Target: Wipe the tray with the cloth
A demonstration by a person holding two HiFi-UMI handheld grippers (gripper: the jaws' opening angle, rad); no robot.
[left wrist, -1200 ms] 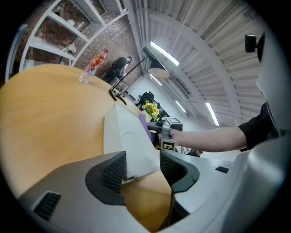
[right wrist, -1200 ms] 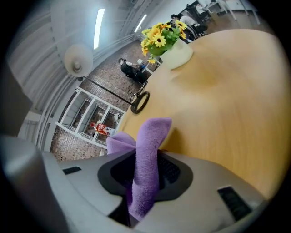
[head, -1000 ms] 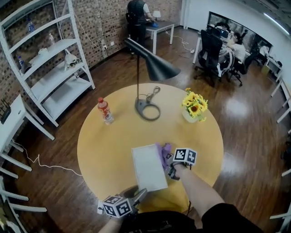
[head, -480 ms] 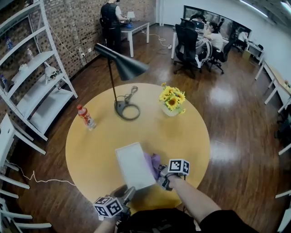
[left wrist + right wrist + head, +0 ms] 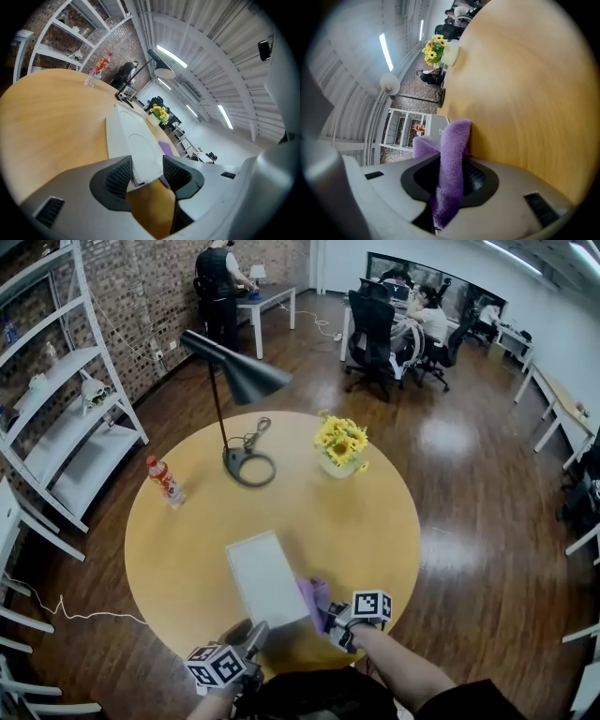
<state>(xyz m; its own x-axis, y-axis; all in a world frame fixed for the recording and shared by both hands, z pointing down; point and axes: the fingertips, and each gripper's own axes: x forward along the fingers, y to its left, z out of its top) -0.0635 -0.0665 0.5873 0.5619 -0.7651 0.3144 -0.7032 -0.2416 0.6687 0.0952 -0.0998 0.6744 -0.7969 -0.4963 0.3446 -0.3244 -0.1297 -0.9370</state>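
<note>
Check the left gripper (image 5: 146,171) first, at the near rim of the table (image 5: 178,549). Jaws part-way in, having just been closing, pads clamped on the near short edge of the white tray (image 5: 135,136). Treat this as a narrow grip on one end only. Expect pivoting about the pads, or slipping out of them, under a sideways push or heavy pressure toward the far end.

Inspect the right gripper (image 5: 451,180) next. Jaws nearly together, pinching a fold of the purple cloth (image 5: 453,150), with a loose lobe standing beside the pinched strip. Guard against bunching: risk of contact by a narrow ridge of fabric only, with patches left unwiped. Guard also against hard contact of the jaw tips with the tray when carried too low.

Locate the cloth in the head view: at the near end of the tray's right long edge, touching or just beside it; impossible to tell which. Bring it onto the tray face before stroking. Otherwise, risk of wiping only the table, or of catching the rim and shoving the tray leftward against the single grip.

Keep strokes short of the tray's far end. Beyond it: lamp base (image 5: 248,468), flower vase (image 5: 339,463) and bottle (image 5: 164,481), all well apart from the tray. Low risk here, arising only from an overshoot or a tray driven forward.
</note>
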